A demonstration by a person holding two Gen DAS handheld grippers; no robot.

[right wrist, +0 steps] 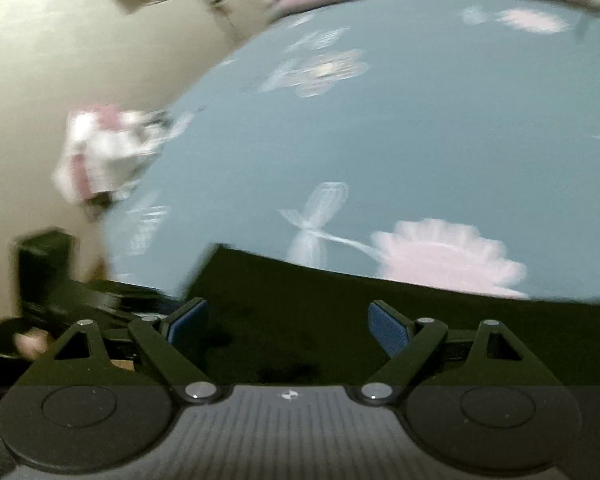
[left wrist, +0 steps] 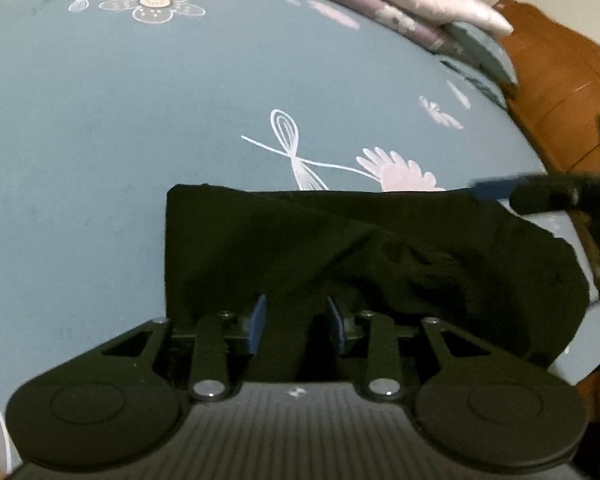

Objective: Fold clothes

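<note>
A black garment lies folded on the blue-grey flowered bedsheet; its far edge is straight and its right end is rumpled. My left gripper is low over the near edge, jaws partly apart, with a ridge of black cloth between the blue pads, which do not seem to press it. One blue-tipped finger of my right gripper reaches in at the garment's far right corner. In the blurred right wrist view, my right gripper stands wide open over the black garment, with nothing pinched.
A folded pink and purple quilt lies at the back of the bed. Brown furniture stands along the right side. Beyond the bed's left edge are pale floor and a blurred white and pink item.
</note>
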